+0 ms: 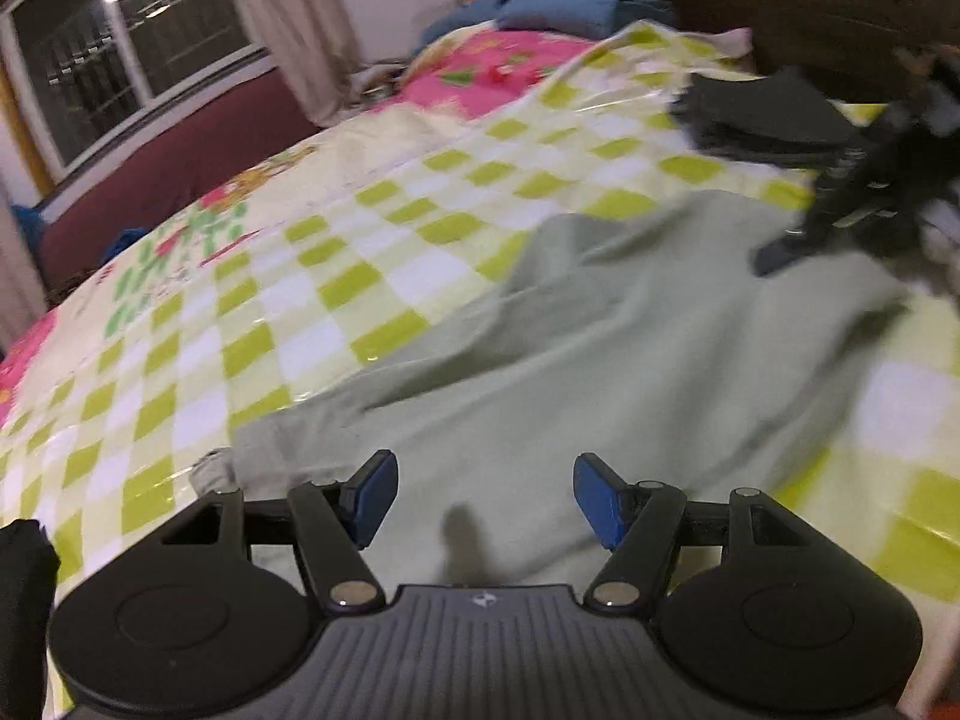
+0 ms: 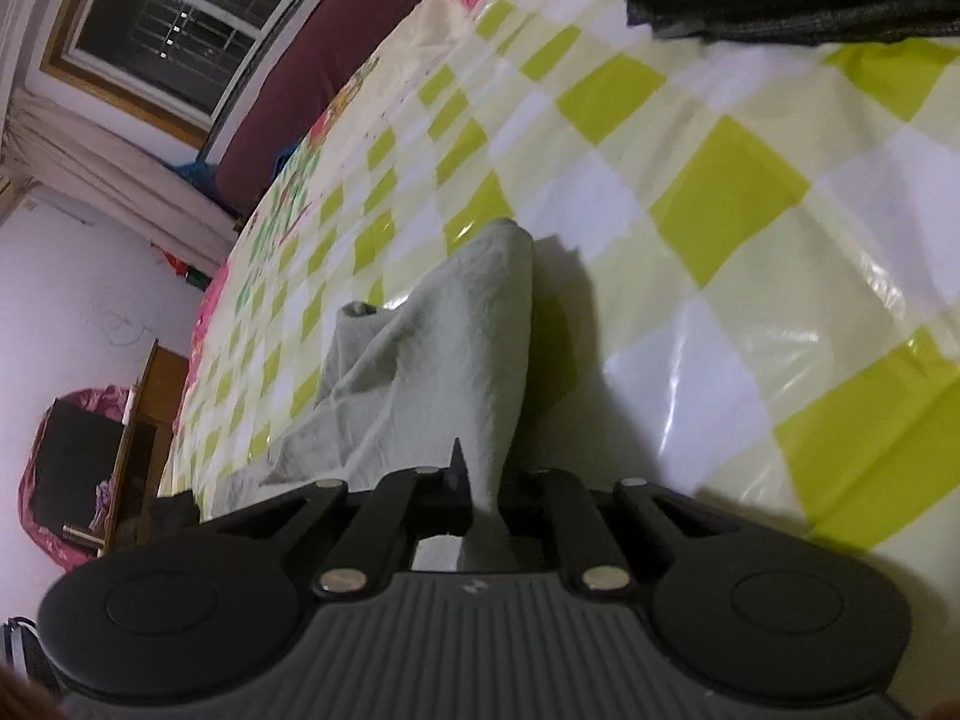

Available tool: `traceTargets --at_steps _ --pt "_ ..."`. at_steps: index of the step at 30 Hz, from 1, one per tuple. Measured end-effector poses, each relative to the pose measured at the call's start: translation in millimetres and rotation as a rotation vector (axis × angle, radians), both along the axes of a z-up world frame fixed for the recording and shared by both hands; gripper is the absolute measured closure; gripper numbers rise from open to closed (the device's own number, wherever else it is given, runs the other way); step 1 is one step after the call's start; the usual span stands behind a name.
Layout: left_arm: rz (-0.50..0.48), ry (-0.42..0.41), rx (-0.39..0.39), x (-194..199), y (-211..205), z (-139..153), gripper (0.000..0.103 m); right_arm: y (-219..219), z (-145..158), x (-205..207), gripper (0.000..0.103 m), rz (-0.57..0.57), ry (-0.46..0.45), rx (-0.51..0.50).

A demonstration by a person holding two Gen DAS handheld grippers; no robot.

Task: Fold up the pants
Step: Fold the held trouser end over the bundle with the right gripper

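Pale green cloth, the pants (image 1: pixel 600 348), lies spread and rumpled over a glossy plastic sheet (image 1: pixel 336 300) checked in lime, white and cream, which covers a bed. In the left wrist view the left gripper (image 1: pixel 485 495) hovers over the near part of the garment with its jaws standing wide apart; the blue pads (image 1: pixel 375 495) press on nothing, and only fabric shows between and beneath them. A hem or cuff edge of the pants sits just left of that gripper, at the border of cloth and sheet. At the upper right of the same view the right gripper (image 1: pixel 840 222) appears as a dark, blurred shape over the far edge of the pants. The right wrist view shows that gripper (image 2: pixel 480 504) drawn nearly together on a fold of the pants (image 2: pixel 444 348), the cloth rising from between its fingers into a raised ridge and then trailing down to the sheet on the left. A stack of folded dark clothes (image 1: pixel 762 120) rests on the sheet beyond the pants, apart from them. Farther back lie a pink flowered blanket (image 1: pixel 480 72) and a blue pillow (image 1: pixel 570 9) against a dark headboard. A window (image 1: pixel 114 54) with a pale curtain (image 1: pixel 288 18) and a maroon panel below it fills the left side of the room.
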State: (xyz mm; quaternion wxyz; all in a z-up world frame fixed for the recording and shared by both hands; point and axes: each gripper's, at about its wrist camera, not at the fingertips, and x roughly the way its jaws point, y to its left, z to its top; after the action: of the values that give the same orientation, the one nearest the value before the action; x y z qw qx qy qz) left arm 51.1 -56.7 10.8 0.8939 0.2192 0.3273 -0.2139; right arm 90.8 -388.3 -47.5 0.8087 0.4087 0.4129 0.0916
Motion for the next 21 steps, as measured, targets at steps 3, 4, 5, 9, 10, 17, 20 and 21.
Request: traceTargets --at_steps 3,4,5,9,10,17,20,21 --pt "0.077 0.067 0.061 15 14 -24 0.023 -1 -15 3 0.078 -0.009 0.023 0.074" --pt "0.113 0.09 0.071 16 21 -29 0.023 -4 -18 2 0.072 -0.011 0.024 0.089" --pt "0.128 0.1 0.05 14 28 -28 0.023 -2 -17 6 0.072 -0.012 0.023 0.093" --pt "0.145 0.157 -0.007 -5 50 -26 0.023 7 -8 12 0.077 -0.031 0.026 0.004" --pt "0.14 0.137 -0.004 -13 52 -26 0.023 9 -6 14 0.081 -0.034 0.041 -0.025" --pt "0.152 0.041 -0.083 -35 77 -6 0.023 24 11 13 0.073 0.004 0.068 -0.158" --pt "0.209 0.015 -0.123 -29 95 -1 0.023 30 11 15 0.07 0.009 0.079 -0.176" --pt "0.228 0.017 -0.133 -25 99 -1 0.023 32 10 16 0.069 0.006 0.081 -0.182"
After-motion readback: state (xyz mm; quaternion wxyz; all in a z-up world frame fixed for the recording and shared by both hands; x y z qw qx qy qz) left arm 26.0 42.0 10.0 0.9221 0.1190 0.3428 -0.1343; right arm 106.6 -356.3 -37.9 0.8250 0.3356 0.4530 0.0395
